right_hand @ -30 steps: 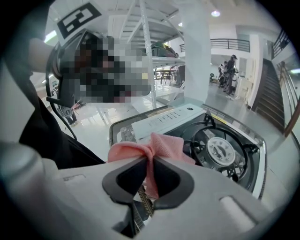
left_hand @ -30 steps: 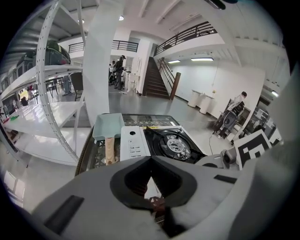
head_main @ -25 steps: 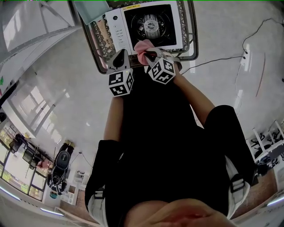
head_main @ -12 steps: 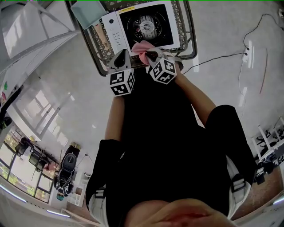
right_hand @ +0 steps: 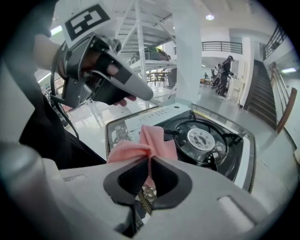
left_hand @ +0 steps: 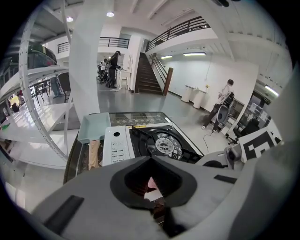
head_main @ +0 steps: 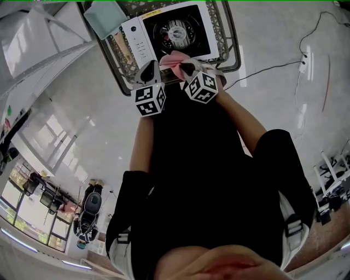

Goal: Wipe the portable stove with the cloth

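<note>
The portable stove (head_main: 139,38) is white with a black burner well (head_main: 178,33) and sits on a wire-topped table (head_main: 232,52). My right gripper (head_main: 185,68) is shut on a bunched pink cloth (head_main: 175,58) at the stove's near edge. In the right gripper view the cloth (right_hand: 152,143) stands up from the gripper (right_hand: 149,159) in front of the burner (right_hand: 201,139). I cannot tell whether it touches the stove. My left gripper (head_main: 147,69) is shut on nothing, just left of the cloth. Through its jaws (left_hand: 150,158) I see the stove (left_hand: 115,145).
A pale teal tray (head_main: 109,15) lies at the table's far left corner, beside the stove's control panel. A black cable (head_main: 273,68) runs across the glossy floor to a power strip (head_main: 305,57) at the right. People stand far off in the hall (left_hand: 225,101).
Hardly anything: the head view has drifted slightly, while both grippers and the pink cloth keep their place at the stove's near edge.
</note>
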`<state>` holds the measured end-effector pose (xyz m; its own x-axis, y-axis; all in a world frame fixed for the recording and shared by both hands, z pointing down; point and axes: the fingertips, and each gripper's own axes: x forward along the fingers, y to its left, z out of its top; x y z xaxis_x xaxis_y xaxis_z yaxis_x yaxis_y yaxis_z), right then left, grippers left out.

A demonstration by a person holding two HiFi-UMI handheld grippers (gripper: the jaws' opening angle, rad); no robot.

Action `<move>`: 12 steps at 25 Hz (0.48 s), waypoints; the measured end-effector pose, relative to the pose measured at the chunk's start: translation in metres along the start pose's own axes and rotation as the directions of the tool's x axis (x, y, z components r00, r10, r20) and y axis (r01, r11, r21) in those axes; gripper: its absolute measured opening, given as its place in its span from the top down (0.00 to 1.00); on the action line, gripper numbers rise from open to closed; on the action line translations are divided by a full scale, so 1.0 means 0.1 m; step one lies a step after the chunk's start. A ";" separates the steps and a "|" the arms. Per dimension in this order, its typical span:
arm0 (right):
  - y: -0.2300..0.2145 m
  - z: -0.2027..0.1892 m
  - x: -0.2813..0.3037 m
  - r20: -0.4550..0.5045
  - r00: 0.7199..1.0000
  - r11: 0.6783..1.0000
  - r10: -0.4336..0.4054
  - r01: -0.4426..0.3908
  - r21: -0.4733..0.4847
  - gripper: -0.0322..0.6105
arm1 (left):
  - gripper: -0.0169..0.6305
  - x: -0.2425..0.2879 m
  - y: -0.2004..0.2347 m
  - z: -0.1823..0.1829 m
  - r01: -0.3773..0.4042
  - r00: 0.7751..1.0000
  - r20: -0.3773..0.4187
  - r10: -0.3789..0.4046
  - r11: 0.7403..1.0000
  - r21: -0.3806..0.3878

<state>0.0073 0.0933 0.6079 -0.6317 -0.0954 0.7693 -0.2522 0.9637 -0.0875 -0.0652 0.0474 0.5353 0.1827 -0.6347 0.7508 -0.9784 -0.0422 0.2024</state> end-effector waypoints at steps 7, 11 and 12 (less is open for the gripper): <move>-0.05 -0.01 -0.02 -0.001 1.000 1.000 -0.005 0.005 -0.002 0.92 | 0.98 0.05 0.09 -0.14 -0.019 0.999 -0.038 0.019 1.000 -0.009; -0.07 0.02 -0.01 0.000 1.000 1.000 -0.004 0.004 0.013 0.92 | 0.98 0.09 0.06 -0.33 0.012 0.994 -0.107 -0.014 1.000 -0.021; -0.08 0.02 0.00 -0.002 1.000 1.000 -0.004 0.004 0.013 0.92 | 0.98 0.10 0.04 -0.39 0.022 0.991 -0.132 -0.025 0.999 -0.025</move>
<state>0.0077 0.0850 0.6070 -0.6293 -0.0984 0.7709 -0.2638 0.9601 -0.0928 -0.0638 0.0709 0.5684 0.2182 -0.5265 0.8217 -0.9714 -0.0363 0.2346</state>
